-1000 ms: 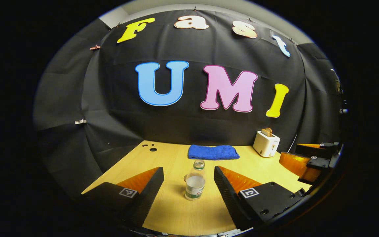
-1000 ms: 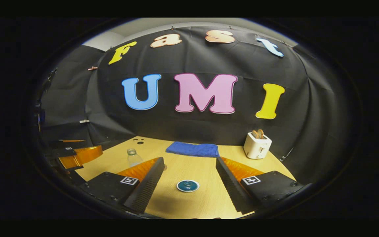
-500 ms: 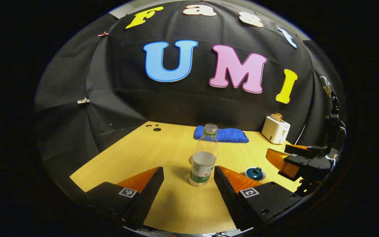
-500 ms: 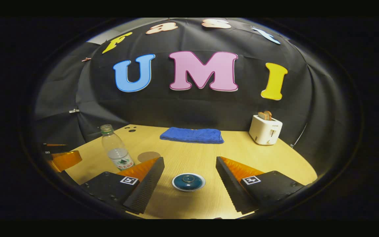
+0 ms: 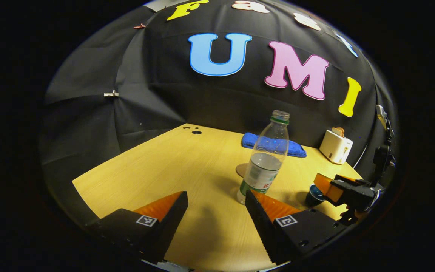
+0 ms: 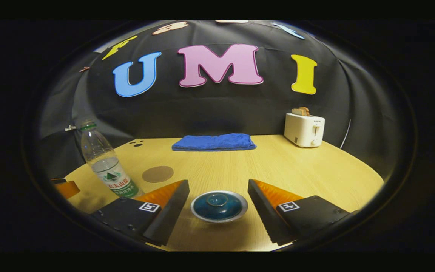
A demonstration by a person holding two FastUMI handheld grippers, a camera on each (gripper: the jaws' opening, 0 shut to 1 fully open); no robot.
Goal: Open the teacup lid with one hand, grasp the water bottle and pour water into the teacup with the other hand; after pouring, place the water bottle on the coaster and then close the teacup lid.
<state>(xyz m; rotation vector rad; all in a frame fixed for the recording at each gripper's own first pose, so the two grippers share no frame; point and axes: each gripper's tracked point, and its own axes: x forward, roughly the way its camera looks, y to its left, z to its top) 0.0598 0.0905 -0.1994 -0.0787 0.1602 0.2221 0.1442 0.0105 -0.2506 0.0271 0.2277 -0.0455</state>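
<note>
- The left gripper (image 5: pixel 216 217) is spread wide over the wooden table (image 5: pixel 157 166) and grips nothing.
- The water bottle (image 5: pixel 263 158) stands upright ahead of it and a little to the right, its base just past the tip of the right finger; whether that tip touches the bottle cannot be told.
- The bottle is clear plastic, uncapped, with a green neck ring and a white and green label, and water reaches about halfway up.
- A round brown coaster (image 5: pixel 241 170) lies flat on the table just behind the bottle, partly hidden by it.
- In the right gripper view the same coaster (image 6: pixel 158 174) lies bare, just to the right of the bottle (image 6: pixel 106 166).
- The right gripper (image 6: pixel 218 217) is also wide open and holds nothing.
- The teacup (image 6: pixel 219 206) sits on the table between its two fingers, clear of both, with its dark blue lid and knob still on.
- In the left gripper view the right gripper (image 5: pixel 347 192) reaches in from the far right, with the teacup (image 5: pixel 315 193) right at its fingers.
- A folded blue cloth (image 6: pixel 214 142) lies near the back wall.
- A white toaster (image 6: pixel 304 129) with bread in its slots stands at the far right.
</note>
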